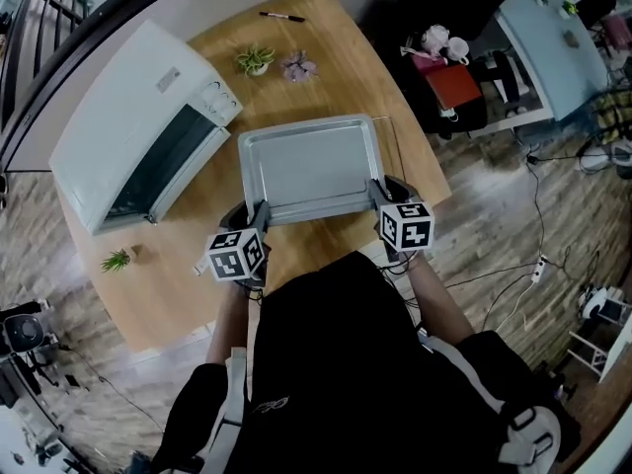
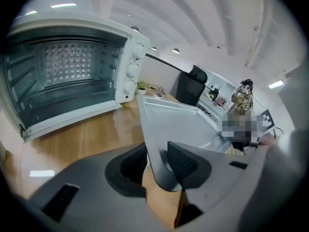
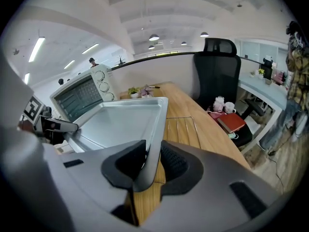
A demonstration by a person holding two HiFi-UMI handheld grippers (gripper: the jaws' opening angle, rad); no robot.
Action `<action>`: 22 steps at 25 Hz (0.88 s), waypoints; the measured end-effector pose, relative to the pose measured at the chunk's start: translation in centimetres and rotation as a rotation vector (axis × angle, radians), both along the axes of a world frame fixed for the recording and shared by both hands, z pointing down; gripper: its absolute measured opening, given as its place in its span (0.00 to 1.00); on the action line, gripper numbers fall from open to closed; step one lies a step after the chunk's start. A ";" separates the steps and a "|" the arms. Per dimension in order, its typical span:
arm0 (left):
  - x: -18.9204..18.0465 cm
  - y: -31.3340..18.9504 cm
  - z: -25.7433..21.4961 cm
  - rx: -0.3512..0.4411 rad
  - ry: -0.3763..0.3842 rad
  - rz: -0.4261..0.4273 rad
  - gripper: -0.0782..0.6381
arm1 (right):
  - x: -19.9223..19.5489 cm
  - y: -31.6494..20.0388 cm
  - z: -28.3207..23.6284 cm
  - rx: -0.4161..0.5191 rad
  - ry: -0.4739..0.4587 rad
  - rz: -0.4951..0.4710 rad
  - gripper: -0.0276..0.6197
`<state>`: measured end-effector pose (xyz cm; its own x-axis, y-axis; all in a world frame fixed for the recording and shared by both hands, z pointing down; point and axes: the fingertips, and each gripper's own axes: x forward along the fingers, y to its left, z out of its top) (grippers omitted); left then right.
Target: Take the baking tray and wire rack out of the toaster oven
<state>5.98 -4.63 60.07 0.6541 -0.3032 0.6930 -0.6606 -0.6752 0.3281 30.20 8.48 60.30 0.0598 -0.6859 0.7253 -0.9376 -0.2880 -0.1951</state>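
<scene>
Steel tray [image 1: 311, 171] clear of the oven [image 1: 138, 161], pinched at both near corners.
Light, stiff, slick: my left gripper [image 1: 259, 215] and right gripper [image 1: 378, 196] clamp its rim; I'd hold it level.

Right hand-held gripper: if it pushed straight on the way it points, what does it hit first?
The right hand-held gripper is clamped on the baking tray rim. Past that, probably the wire rack lying on the table, though depth is unclear.
</scene>
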 end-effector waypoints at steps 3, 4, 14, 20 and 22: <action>2.1 0.9 0.2 -0.007 -0.002 0.046 0.30 | 1.4 2.0 0.1 -0.004 -0.002 0.046 0.20; 2.7 1.3 0.2 -0.009 -0.002 0.060 0.30 | 1.9 2.7 0.2 -0.005 -0.003 0.060 0.20; 7.2 5.4 1.5 -0.042 -0.021 0.118 0.30 | 5.7 7.7 1.3 -0.025 -0.018 0.120 0.20; 8.2 6.9 3.3 -0.067 -0.027 0.089 0.30 | 7.0 8.8 2.7 -0.037 -0.023 0.111 0.20; 8.3 7.1 4.0 -0.069 -0.030 0.065 0.30 | 7.4 8.6 3.3 -0.046 -0.017 0.096 0.20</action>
